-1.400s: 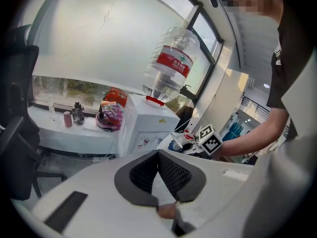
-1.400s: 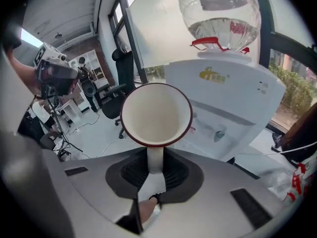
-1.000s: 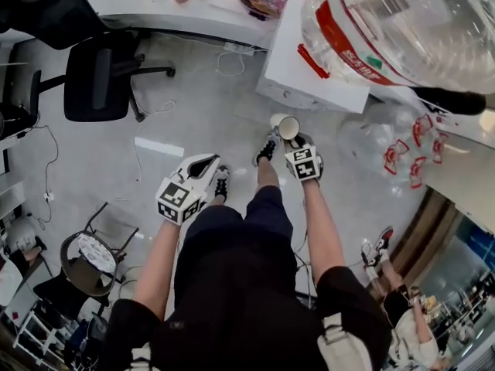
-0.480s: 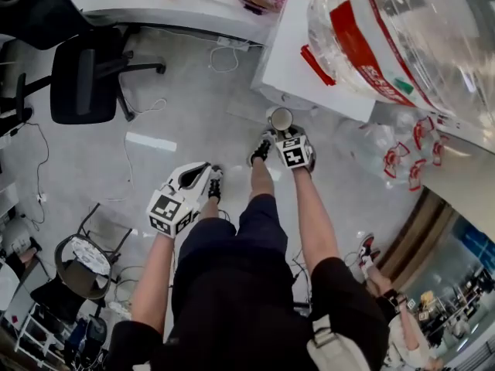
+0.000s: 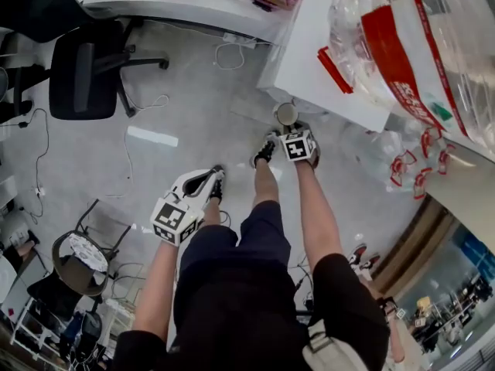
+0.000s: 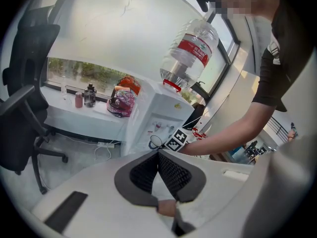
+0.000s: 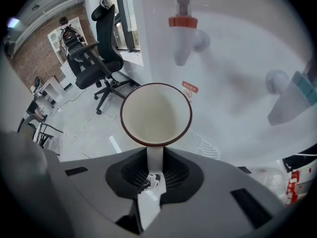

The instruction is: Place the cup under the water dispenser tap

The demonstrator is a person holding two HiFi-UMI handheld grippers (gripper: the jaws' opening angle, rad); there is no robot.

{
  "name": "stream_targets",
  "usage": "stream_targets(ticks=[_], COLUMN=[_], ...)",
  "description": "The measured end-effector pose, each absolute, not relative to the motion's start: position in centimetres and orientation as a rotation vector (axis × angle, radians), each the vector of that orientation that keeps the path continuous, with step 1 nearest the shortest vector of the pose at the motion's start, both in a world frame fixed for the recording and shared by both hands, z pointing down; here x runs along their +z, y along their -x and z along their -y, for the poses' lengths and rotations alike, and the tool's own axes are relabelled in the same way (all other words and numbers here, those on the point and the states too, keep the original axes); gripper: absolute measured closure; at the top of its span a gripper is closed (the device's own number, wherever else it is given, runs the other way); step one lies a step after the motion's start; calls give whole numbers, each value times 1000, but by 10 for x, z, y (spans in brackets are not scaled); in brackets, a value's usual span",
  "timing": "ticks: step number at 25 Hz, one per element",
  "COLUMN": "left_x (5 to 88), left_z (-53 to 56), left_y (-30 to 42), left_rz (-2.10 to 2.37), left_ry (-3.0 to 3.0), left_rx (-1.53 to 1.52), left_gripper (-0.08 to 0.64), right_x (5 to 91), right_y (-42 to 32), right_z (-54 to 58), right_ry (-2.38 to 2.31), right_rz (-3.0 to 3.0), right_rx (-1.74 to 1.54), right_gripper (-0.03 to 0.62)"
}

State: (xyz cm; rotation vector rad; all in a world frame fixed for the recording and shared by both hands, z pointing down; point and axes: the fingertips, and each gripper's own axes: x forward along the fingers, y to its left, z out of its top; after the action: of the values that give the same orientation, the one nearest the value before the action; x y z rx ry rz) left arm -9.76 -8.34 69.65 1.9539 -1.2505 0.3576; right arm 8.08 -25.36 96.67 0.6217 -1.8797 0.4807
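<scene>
A white cup [image 7: 156, 114] with a dark red rim hangs by its handle in my right gripper [image 7: 154, 156], which is shut on that handle. The cup's mouth faces the camera, and it is empty. Above it sticks out the dispenser's red tap [image 7: 182, 38], with a blue tap [image 7: 292, 99] to the right and the drip grille [image 7: 205, 144] below. From the head view the cup [image 5: 286, 114] sits at the white dispenser's [image 5: 321, 60] front, ahead of the right gripper [image 5: 291, 132]. My left gripper [image 5: 207, 182] hangs lower left, shut and empty, its pads [image 6: 171, 170] meeting.
A big water bottle [image 5: 421, 45] with a red label tops the dispenser. A black office chair [image 5: 77, 72] stands at left by a white desk [image 5: 186, 2]. Cables lie on the floor. Spare bottles [image 5: 402, 165] lie right of the dispenser. A round stool [image 5: 81, 257] stands lower left.
My right gripper has sunk with the cup, closer to the dispenser's front. The left gripper has dropped a little too. Both grips are unchanged.
</scene>
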Motion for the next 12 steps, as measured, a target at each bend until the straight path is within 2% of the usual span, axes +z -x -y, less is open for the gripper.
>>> stream_targets(ticks=[12], left_x=[715], left_z=[58], left_y=[100], left_rz=[1252], left_ry=[-1904], left_rx=[353], left_gripper=[560], right_x=[1016], right_y=[-83], right_z=[261], right_ry=[-683], right_rz=[1788], right_rx=[498], right_gripper=[551])
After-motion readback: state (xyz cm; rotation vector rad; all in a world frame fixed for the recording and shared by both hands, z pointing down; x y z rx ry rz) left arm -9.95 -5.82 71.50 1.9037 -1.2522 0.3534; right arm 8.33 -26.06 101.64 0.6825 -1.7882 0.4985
